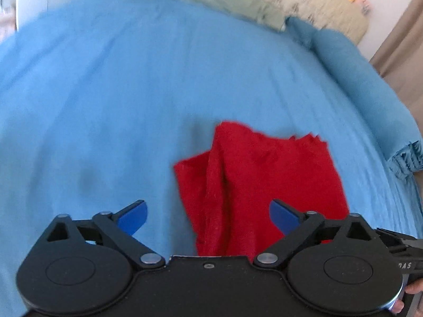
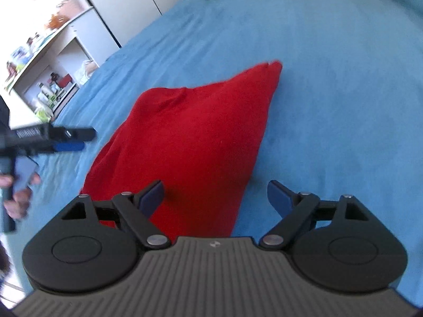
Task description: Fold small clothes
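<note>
While the red garment lies folded on the blue bedsheet, the left claw and right claw hover just above its near edge, jaws spread wide, gripping nothing.

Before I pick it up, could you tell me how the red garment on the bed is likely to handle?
The red garment will probably flop: it lies creased and layered. It looks light, barely denting the blue bedspread. Pushed, it would likely bunch, not slide.
</note>
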